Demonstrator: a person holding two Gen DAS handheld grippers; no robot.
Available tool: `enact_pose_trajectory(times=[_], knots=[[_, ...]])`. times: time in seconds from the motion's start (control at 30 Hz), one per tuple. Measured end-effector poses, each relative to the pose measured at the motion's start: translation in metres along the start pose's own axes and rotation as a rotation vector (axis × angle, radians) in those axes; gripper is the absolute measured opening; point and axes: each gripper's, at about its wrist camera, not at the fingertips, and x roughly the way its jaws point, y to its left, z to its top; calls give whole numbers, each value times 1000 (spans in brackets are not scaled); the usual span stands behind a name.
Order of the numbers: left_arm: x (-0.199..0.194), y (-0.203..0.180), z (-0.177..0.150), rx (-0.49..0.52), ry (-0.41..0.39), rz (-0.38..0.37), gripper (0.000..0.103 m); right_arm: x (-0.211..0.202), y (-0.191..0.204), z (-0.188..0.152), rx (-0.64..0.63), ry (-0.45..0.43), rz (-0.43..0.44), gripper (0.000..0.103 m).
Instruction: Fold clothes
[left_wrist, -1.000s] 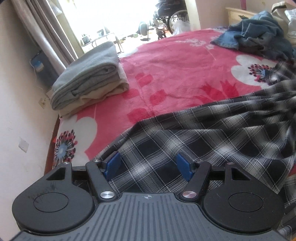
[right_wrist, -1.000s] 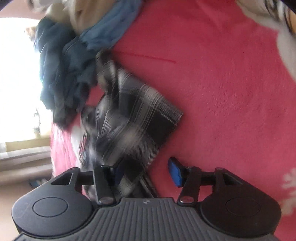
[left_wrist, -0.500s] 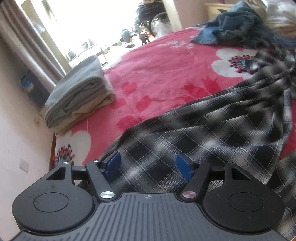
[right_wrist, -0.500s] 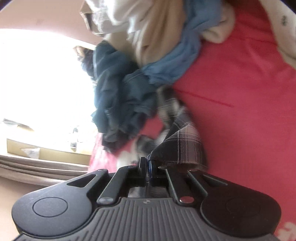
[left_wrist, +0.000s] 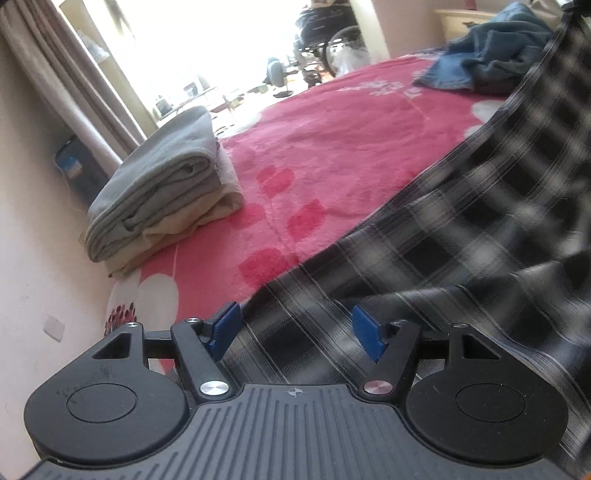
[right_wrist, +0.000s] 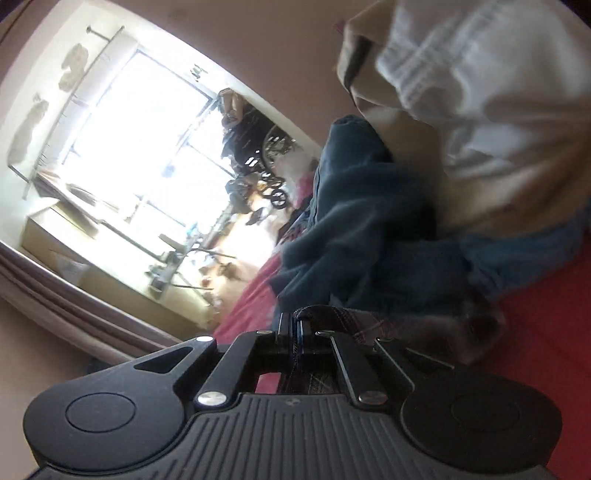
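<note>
A: Where's the shirt they're folding?

B: The plaid shirt (left_wrist: 461, 236) lies across the near right part of the bed (left_wrist: 351, 147), on that red blanket with the white flowers. One end of it is pulled up off the bed, rising toward the top right corner of the left camera's view, and it looks blurred there.

A: Who has hold of it?

B: The right gripper (right_wrist: 295, 328). Its jaws are pressed together with a fold of the plaid cloth (right_wrist: 373, 325) pinched between them, and the fabric trails off to the right from the tips.

A: And the other one?

B: The left gripper (left_wrist: 295, 328) sits low over the near edge of the shirt. Its jaws stand apart, the blue pads (left_wrist: 365, 332) on either side of the cloth. The fabric runs between them, but I can't see them pressing on it.

A: Anything already folded?

B: A folded stack (left_wrist: 159, 195) at the left edge of the bed by the wall, grey on top and cream beneath. It's well apart from the shirt.

A: What's behind it all?

B: A heap of unfolded clothes at the far right: a dark blue garment (right_wrist: 362, 206) crumpled up, and a pale, cream-white one (right_wrist: 480, 103) above it in the right camera's view. There's a bright window (right_wrist: 147, 147) beyond, with a curtain (left_wrist: 62, 81) hanging at its left.
</note>
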Motion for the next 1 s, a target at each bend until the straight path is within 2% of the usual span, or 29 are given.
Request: enact_pose_trajectory(times=[0.3, 0.53, 0.63, 0.77, 0.87, 0.93, 1.0], knots=[[32, 15, 2, -75, 58, 83, 67, 74, 18, 4, -84, -31, -118, 3], [41, 22, -1, -65, 63, 113, 68, 122, 23, -10, -161, -48, -187, 3], [44, 21, 1, -54, 65, 121, 69, 137, 18, -12, -186, -23, -209, 3], [48, 22, 2, -69, 68, 129, 70, 148, 18, -2, -202, 94, -248, 3], [49, 22, 3, -80, 71, 135, 71, 146, 26, 13, -193, 193, -274, 14], [50, 23, 4, -87, 75, 139, 73, 139, 32, 26, -175, 248, -282, 41], [50, 23, 5, -95, 79, 144, 74, 132, 36, 38, -148, 300, -323, 49]])
